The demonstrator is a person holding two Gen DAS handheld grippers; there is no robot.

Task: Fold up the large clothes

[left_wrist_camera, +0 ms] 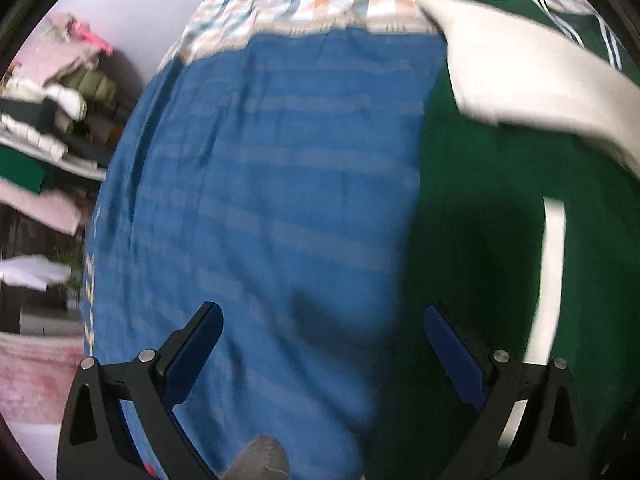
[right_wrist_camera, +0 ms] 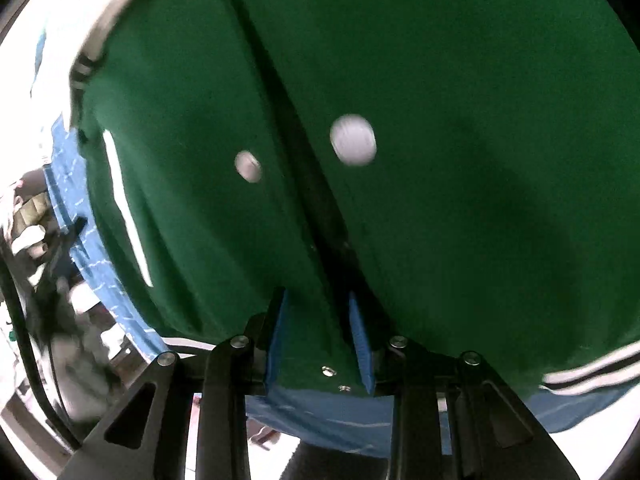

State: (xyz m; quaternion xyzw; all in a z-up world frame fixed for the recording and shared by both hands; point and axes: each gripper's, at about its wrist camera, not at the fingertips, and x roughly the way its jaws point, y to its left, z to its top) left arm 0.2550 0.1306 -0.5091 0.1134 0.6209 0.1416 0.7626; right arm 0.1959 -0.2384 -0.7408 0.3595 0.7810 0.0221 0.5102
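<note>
Left wrist view: the left gripper (left_wrist_camera: 322, 320) has its jaws spread wide with nothing between them; only the blue striped bedcover (left_wrist_camera: 256, 184) lies ahead of the fingertips.
Garment seen from the left: the green jacket (left_wrist_camera: 480, 208) spreads beyond the right-hand finger, with a white sleeve (left_wrist_camera: 532, 72) folded across it farther ahead.
Right wrist view: the right gripper (right_wrist_camera: 318, 304) has its blue pads drawn close, pinching a fold of the green jacket (right_wrist_camera: 460, 160) near its hem; two white buttons (right_wrist_camera: 353, 140) sit ahead of the fingertips.
Step in hand: likely mid-fold, one edge held by the right, though blur makes this uncertain.
Next move: the free left probably needs to reach toward its right-finger side and grip a matching edge, so both carry the cloth over evenly.
Beyond the left finger: stacked clothes (left_wrist_camera: 52, 112) on shelving.
</note>
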